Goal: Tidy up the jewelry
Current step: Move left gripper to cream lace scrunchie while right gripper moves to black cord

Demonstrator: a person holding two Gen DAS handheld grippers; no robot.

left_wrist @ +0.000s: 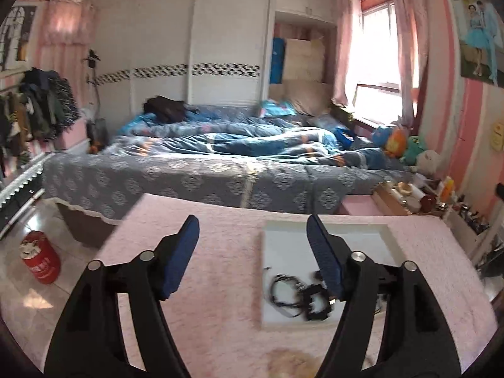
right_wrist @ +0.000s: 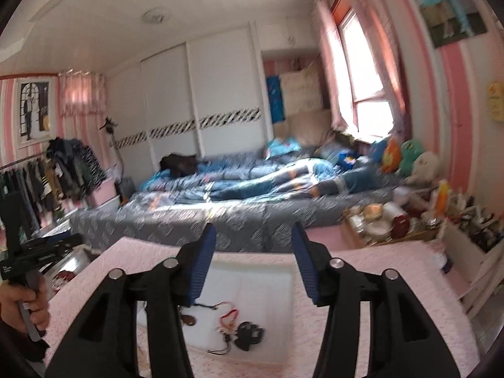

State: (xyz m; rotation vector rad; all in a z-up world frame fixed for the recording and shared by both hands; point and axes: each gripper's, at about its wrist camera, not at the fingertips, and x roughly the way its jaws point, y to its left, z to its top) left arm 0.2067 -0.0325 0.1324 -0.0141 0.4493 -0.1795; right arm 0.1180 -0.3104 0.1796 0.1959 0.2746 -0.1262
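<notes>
A white tray [left_wrist: 362, 236] lies on a pink-covered table [left_wrist: 204, 283]. In it lie a black cord necklace [left_wrist: 283, 286] and a black chunky bracelet [left_wrist: 316, 304]. My left gripper [left_wrist: 252, 252] is open and empty, above the table just left of the tray. In the right wrist view the tray [right_wrist: 267, 283] holds the black bracelet [right_wrist: 250, 335], a red-and-white string piece [right_wrist: 228, 319] and a brown pendant [right_wrist: 189, 321]. My right gripper [right_wrist: 252, 258] is open and empty above the tray.
A bed with blue bedding [left_wrist: 236, 145] stands behind the table. A cluttered side shelf [right_wrist: 393, 220] with jars and toys is at the right. A clothes rack [left_wrist: 31, 110] and a red canister [left_wrist: 41, 261] are at the left. The left hand holding its gripper handle [right_wrist: 22, 299] shows at the left.
</notes>
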